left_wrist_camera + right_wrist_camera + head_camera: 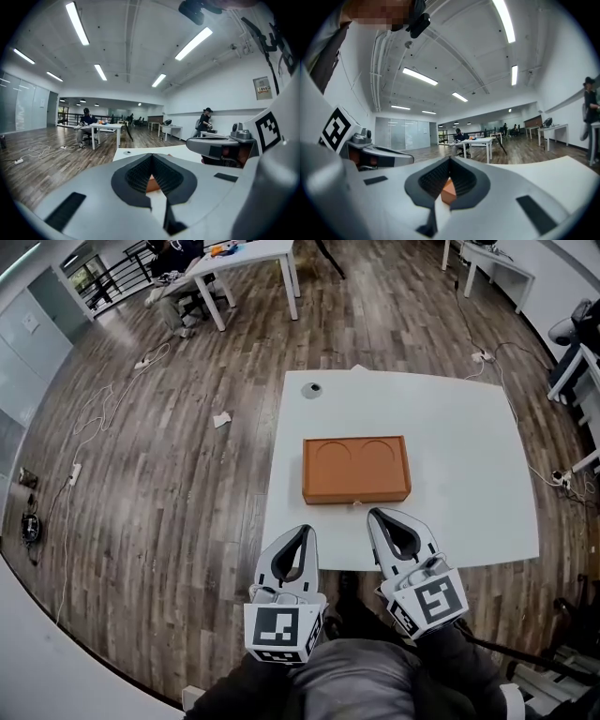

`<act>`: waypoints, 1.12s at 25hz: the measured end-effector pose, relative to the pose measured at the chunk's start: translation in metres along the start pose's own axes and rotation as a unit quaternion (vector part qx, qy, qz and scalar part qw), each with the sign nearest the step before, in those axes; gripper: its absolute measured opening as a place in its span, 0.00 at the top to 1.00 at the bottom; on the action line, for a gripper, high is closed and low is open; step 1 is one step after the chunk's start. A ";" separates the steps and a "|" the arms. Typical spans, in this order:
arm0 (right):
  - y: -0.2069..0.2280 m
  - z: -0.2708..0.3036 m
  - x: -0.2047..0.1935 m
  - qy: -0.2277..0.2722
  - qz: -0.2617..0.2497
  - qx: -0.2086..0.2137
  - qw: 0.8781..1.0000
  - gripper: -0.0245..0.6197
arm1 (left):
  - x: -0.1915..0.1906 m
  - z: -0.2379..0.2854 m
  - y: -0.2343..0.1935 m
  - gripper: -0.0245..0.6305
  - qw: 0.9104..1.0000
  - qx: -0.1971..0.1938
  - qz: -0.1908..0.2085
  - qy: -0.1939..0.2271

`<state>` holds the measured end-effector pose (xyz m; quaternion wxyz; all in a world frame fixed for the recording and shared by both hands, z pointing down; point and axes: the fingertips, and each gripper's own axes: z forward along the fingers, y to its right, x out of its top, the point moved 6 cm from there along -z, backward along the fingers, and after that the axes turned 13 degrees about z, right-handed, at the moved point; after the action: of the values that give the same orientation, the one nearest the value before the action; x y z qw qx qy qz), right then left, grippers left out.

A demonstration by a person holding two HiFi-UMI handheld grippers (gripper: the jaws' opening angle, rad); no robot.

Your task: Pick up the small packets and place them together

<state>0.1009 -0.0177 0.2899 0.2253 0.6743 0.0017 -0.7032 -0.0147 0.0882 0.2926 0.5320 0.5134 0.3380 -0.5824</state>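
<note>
Left gripper (302, 535): at the near edge of the table, to the left of its partner. In its own view (151, 160) the two jaws meet tip to tip, fully closed, with nothing gripped between them.
Right gripper (378, 519): just beside the left one, its tip close to the near side of the box but not touching it. In its own view (450, 163) the jaws are pressed together and empty.
Left marker cube (281, 632): at the rear of the left gripper, patterned face up.
Right marker cube (433, 601): at the rear of the right gripper, tilted slightly outward.
Orange-brown box (356, 470): flat and rectangular, lying near the middle of the table with its long side across the view. Its top has two round recesses side by side. A sliver of it shows through the opening below the closed tips in the left gripper view (152, 185) and in the right gripper view (448, 191).
Small packets: not made out in any view; whether they are inside the box cannot be told.
White table (469, 427): square top, carrying the box.
Small dark round object (312, 389): near the far left corner of the table, well apart from the box; too small to identify.
Wooden floor (141, 502): dark planks around the table.
Cables (98, 413): trailing loosely on the floor to the left.
Far desk (246, 257): white, at the top of the head view.
Seated person (178, 251): at that desk.
Standing person (205, 121): by the right wall in the left gripper view.
</note>
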 end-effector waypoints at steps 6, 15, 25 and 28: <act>0.027 0.036 -0.003 -0.008 0.026 -0.006 1.000 0.96 | -0.001 0.037 -0.009 0.96 1.000 -0.013 -0.004 -0.009; 0.044 0.072 0.028 0.017 0.014 -0.023 0.999 0.96 | 0.023 0.073 -0.027 0.96 0.999 -0.039 0.008 0.011; 0.002 0.066 -0.003 0.061 0.033 -0.093 0.993 0.96 | 0.000 0.054 -0.052 0.96 0.992 -0.116 0.036 0.019; -0.017 0.056 -0.003 0.079 0.031 -0.113 0.990 0.96 | -0.001 0.044 -0.056 0.96 0.988 -0.142 0.048 0.024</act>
<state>0.0426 -0.0182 0.2927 0.3210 0.6981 0.0776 -0.6353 -0.0800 0.0587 0.2962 0.6189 0.4618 0.4049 -0.4896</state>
